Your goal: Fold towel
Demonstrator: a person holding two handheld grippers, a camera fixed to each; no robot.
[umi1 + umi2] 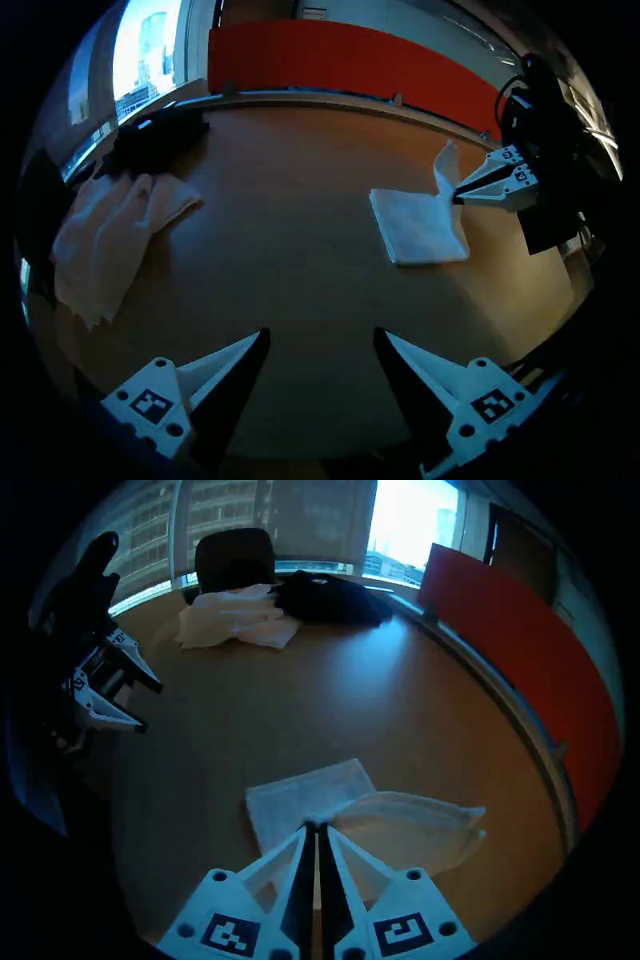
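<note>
Towel (416, 228) status? Can't see it from my side of the red screen (352, 64).

↳ It's lying on the table (296, 264), a little way out from the screen, already a folded-ish rectangle. The flap on the screen side is lifted up off the rest.

Who's got the flap?

↳ Right gripper (316, 828). Its fingers are pinched nearly together with the flap's edge caught between them. Left gripper (320, 334) hangs over bare table, farther from the screen than the towel, with its fingers spread wide and nothing in them.

Any other clutter?

↳ Yeah, a heap of white cloths (104, 232) and a black garment (156, 140) touching it, both off past the screen's window end. A chair (234, 556) sits farther out still.
</note>
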